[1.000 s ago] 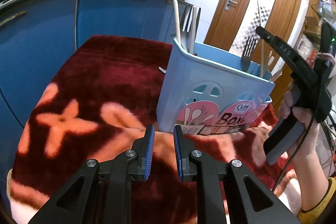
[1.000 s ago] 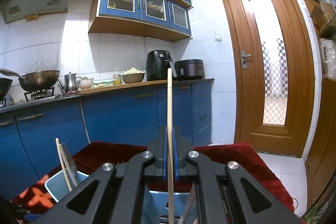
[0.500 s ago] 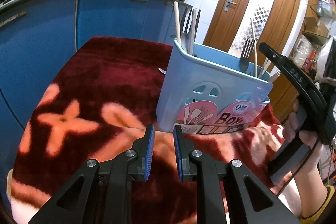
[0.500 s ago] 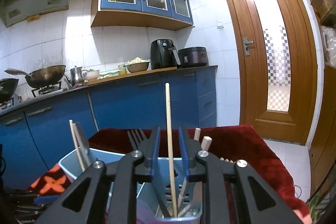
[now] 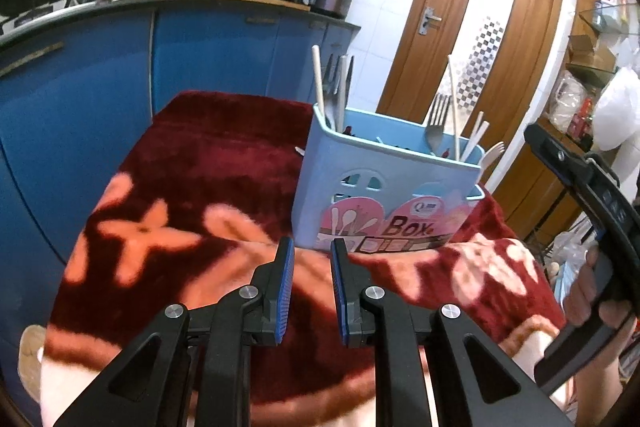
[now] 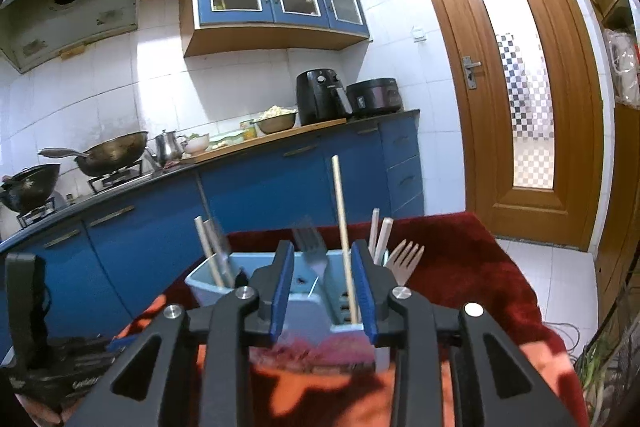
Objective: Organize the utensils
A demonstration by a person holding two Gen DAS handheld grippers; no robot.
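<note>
My right claw (image 6: pixel 323 291) stands released: its jaws have just been opening, and the long wooden chopstick (image 6: pixel 343 227) rises between them without either blue pad pressing on it. The chopstick stands nearly upright, its lower end down inside the light blue utensil box (image 5: pixel 384 195), close to my right-hand pad. The box rests on the surface, which is covered by a dark red blanket (image 5: pixel 208 163) with orange flower shapes.

In the right wrist view the box also holds a metal fork (image 6: pixel 311 247) near its middle, a pale wooden fork (image 6: pixel 406 259) at its right end, two short pale sticks (image 6: pixel 380 233) just left of that fork, and a further pair of sticks (image 6: pixel 208 247) at the left end, all standing or leaning with their tops above the rim.

My left claw (image 5: pixel 312 287) is parted only a little and grasps nothing; blanket shows in the gap. It hangs over the near part of the surface, pointing at the labelled front wall of the box, apart from it.

A hand (image 5: pixel 596 303) grips the right claw's handle at the right edge of the left wrist view.
</note>
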